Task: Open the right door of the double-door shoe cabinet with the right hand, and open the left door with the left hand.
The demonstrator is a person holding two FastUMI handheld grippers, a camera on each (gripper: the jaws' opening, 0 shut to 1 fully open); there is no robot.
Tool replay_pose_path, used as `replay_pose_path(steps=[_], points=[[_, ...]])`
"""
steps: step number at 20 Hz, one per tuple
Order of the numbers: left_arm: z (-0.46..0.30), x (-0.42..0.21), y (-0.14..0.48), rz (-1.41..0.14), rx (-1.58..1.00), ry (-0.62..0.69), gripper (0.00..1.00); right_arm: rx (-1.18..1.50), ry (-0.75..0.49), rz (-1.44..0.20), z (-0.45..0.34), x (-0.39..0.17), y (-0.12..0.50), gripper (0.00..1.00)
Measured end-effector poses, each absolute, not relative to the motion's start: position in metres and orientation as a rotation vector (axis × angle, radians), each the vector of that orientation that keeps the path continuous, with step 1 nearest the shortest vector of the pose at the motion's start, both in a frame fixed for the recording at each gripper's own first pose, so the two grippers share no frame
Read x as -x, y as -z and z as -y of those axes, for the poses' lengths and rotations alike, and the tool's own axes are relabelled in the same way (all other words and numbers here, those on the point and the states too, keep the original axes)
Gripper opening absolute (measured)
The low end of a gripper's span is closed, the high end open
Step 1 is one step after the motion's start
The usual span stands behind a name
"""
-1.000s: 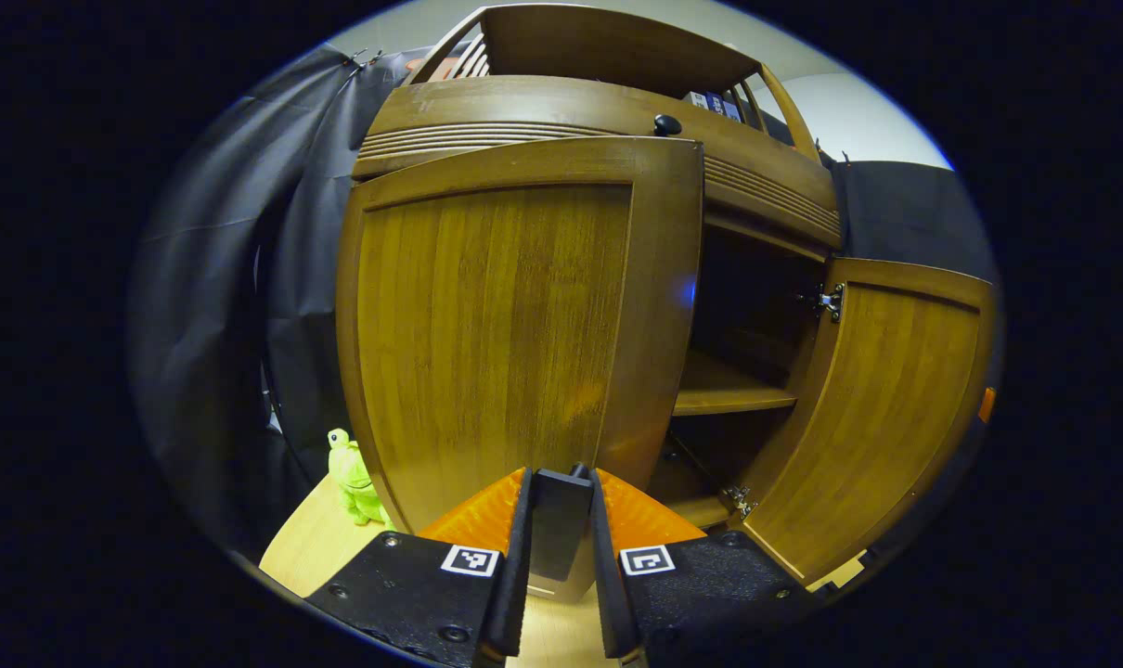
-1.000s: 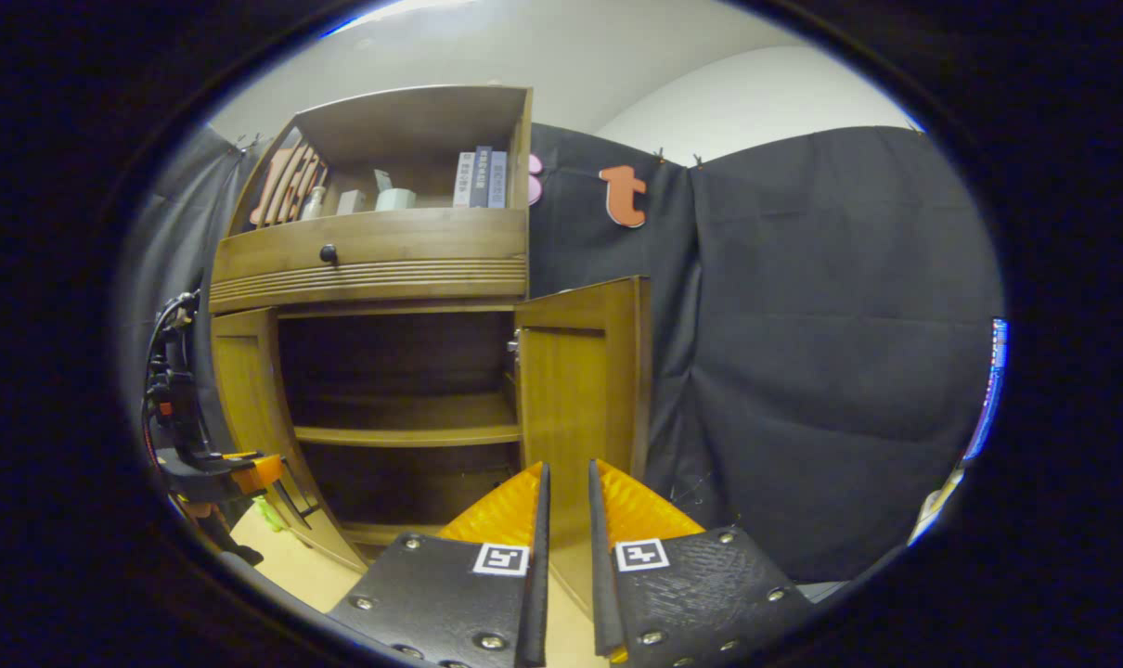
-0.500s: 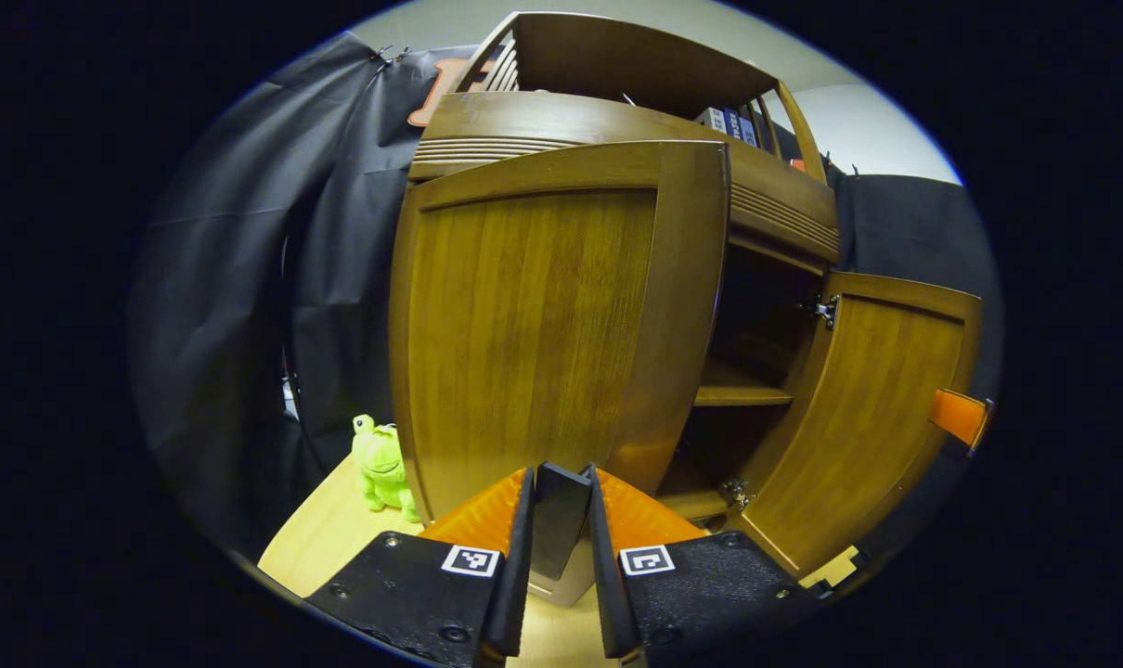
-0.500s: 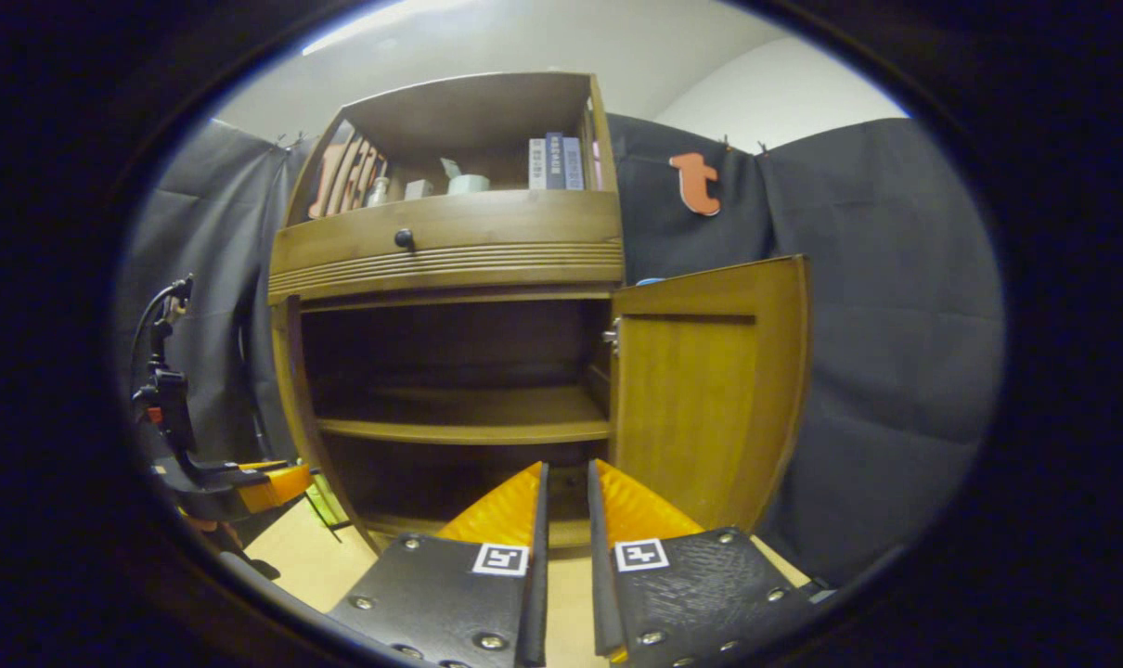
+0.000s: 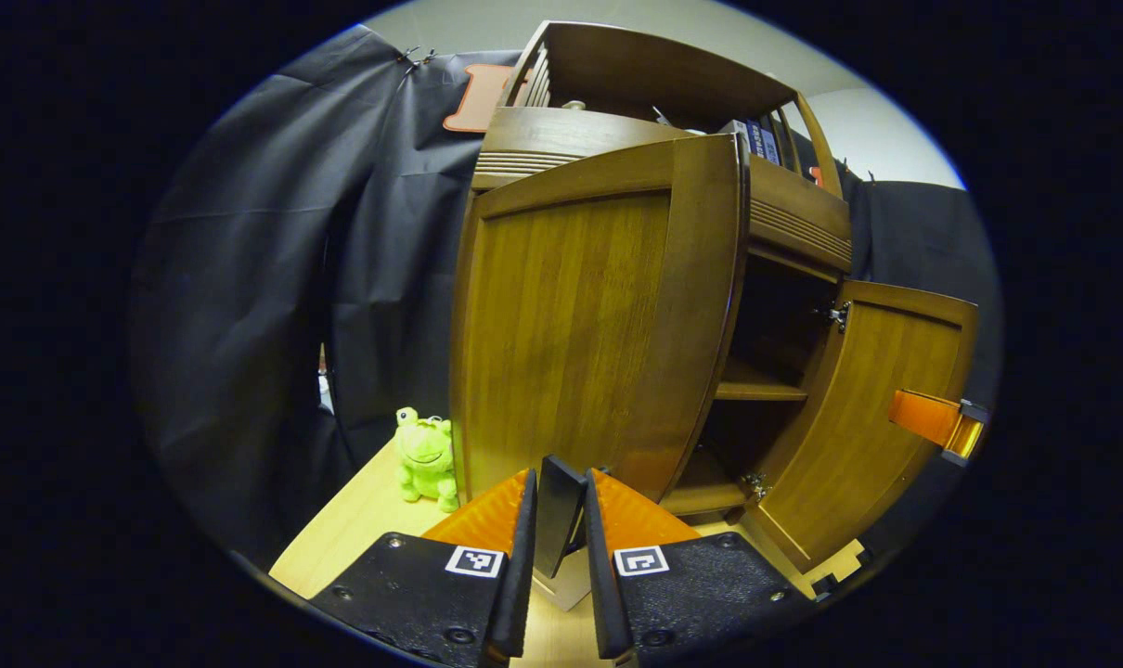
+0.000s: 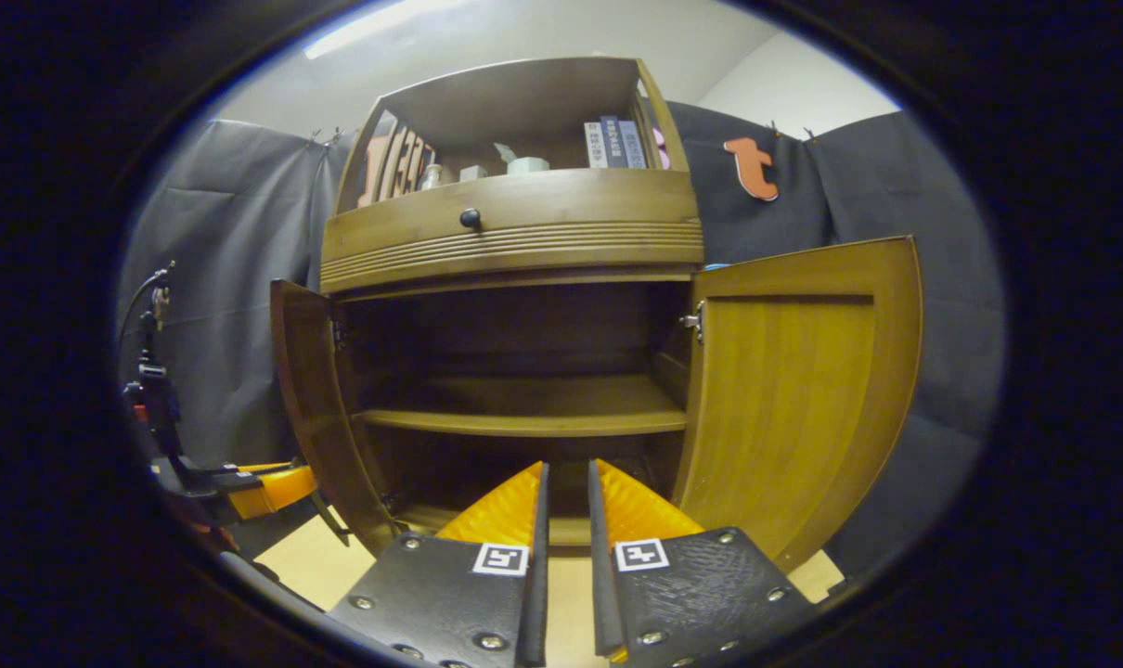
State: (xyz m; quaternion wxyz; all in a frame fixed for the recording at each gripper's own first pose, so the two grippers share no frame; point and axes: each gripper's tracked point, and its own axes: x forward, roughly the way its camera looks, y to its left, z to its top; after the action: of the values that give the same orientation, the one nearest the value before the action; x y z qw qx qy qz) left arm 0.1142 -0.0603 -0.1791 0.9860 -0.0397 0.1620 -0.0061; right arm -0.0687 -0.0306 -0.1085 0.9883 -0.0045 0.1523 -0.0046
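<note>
The wooden shoe cabinet (image 6: 515,237) stands with both doors swung out. In the left gripper view the left door (image 5: 571,325) rises close ahead, and my left gripper (image 5: 559,478) is shut on the black handle (image 5: 554,520) at the door's lower edge. The right door (image 6: 793,399) is wide open, with its inner face showing. My right gripper (image 6: 566,468) is back from the cabinet, facing the shelf (image 6: 524,419), its fingers a narrow gap apart with nothing between them. The left gripper (image 6: 264,487) also shows beside the left door (image 6: 311,399). The right gripper's orange finger (image 5: 933,419) appears before the right door (image 5: 886,408).
A green frog toy (image 5: 424,456) sits on the light wooden table (image 5: 357,529) left of the cabinet. A drawer with a black knob (image 6: 470,218) runs above the doors. Books (image 6: 613,144) and small items fill the top shelf. Black cloth hangs behind and beside the cabinet.
The left door has swung farther out with my left gripper on its handle. The right gripper has turned left to face the open cabinet, away from the right door.
</note>
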Motion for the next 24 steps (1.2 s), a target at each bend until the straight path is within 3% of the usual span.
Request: replay_pose_path(steps=[10, 14, 15, 16, 24], points=[[0.016, -0.092, 0.181, -0.343, 0.074, -0.069, 0.29, -0.036, -0.066, -0.351, -0.001, 0.067, 0.126, 0.20], [0.001, -0.090, 0.181, -0.345, 0.066, -0.111, 0.25, -0.037, -0.089, -0.356, -0.009, 0.065, 0.129, 0.20], [-0.005, -0.090, 0.182, -0.341, 0.051, -0.128, 0.15, -0.037, -0.095, -0.358, -0.010, 0.063, 0.129, 0.20], [-0.009, -0.088, 0.180, -0.338, 0.044, -0.134, 0.25, -0.036, -0.101, -0.359, -0.012, 0.063, 0.130, 0.19], [-0.035, -0.081, 0.169, -0.312, 0.034, -0.205, 0.24, -0.046, -0.133, -0.366, -0.017, 0.050, 0.137, 0.20]])
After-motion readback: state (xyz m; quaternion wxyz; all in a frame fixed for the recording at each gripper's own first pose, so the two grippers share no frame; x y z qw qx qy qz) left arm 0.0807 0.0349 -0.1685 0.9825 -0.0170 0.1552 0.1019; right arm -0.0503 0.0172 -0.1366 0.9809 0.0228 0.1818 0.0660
